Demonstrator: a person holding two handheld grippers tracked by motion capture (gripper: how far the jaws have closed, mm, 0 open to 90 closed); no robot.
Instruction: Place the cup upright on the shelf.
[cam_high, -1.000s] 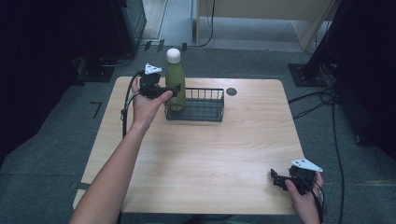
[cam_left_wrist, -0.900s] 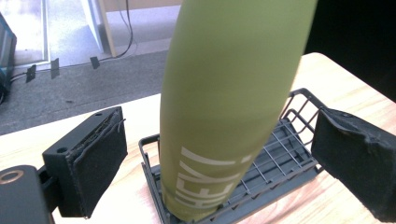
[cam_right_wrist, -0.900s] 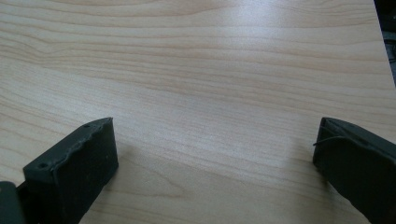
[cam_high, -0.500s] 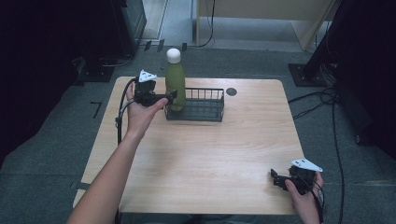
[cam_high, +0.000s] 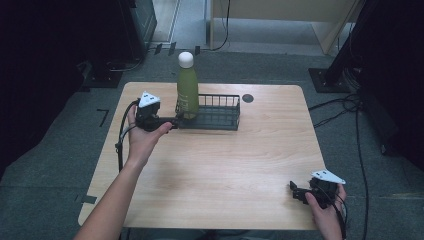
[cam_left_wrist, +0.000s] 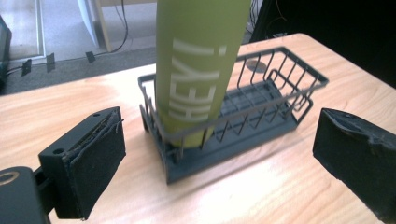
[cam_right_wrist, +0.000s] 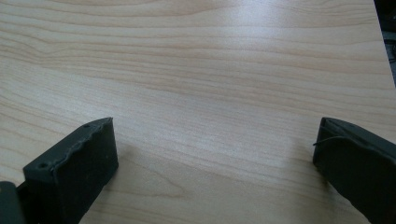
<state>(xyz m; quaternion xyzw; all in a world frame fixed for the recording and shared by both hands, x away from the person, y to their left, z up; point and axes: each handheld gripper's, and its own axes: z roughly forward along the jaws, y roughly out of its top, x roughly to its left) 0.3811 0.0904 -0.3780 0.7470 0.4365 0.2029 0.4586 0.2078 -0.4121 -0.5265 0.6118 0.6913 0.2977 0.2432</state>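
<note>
The green bottle (cam_high: 187, 92) stands upright in the near-left end of the wire basket (cam_high: 220, 117) at the far side of the table (cam_high: 225, 165). It looks like smooth, rigid metal, probably slippery and top-heavy, though whether it is full I cannot tell. The mid-body is the best hold. The left gripper (cam_high: 175, 121) sits beside the basket, fingers (cam_left_wrist: 88, 161) spread and just widening, nothing between them. The right gripper (cam_high: 296, 191), well away from the basket, is released too.

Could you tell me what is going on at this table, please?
A person holds a gripper in each hand. The left gripper sits beside a wire basket in which a green bottle stands upright at the near end. Its jaws have just been opening; they are wide apart with nothing between them, short of the bottle. The right gripper rests open at the table's near right corner, over bare wood.
</note>
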